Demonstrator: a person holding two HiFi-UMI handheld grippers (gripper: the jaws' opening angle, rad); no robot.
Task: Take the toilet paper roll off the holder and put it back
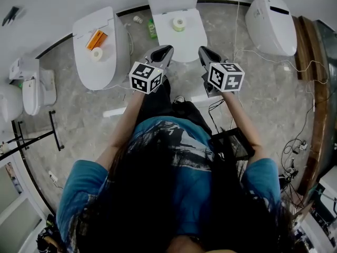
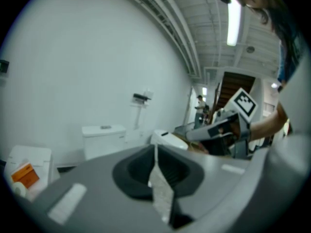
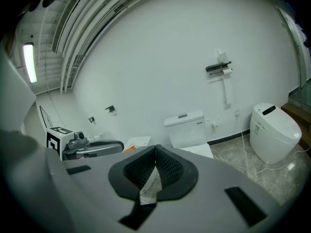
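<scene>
1. at the far left of the head view, a white wall fixture (image 1: 31,91) stands on the marble floor (image 1: 79,125).
2. to its right is the left toilet (image 1: 102,70), lid down. an orange box (image 1: 95,39) lies on the lid, with a toilet paper roll (image 1: 97,54) just beside it, lying flat.
3. a green bottle (image 1: 152,29) stands on the floor between the left toilet and the middle toilet (image 1: 185,42).
4. the left claw (image 1: 166,49) hangs in the air in front of the middle toilet. in the left gripper view its 2 jaws are pressed together with nothing between them (image 2: 155,149).
5. a second roll (image 1: 179,23) lies on the middle toilet's closed lid, in the upper middle of the frame, beyond both claws.
6. the right claw (image 1: 203,50) is level with the left one and well apart from it. in the right gripper view its jaws are also pressed together and pinch nothing (image 3: 155,152).
7. the holder (image 3: 218,68) is on the white wall, at the upper right of the right gripper view, far from both claws. i cannot tell if a roll hangs on it.
8. the right toilet (image 1: 271,30) stands at the upper right of the head view, with loose cables (image 1: 295,62) on the floor nearby.
</scene>
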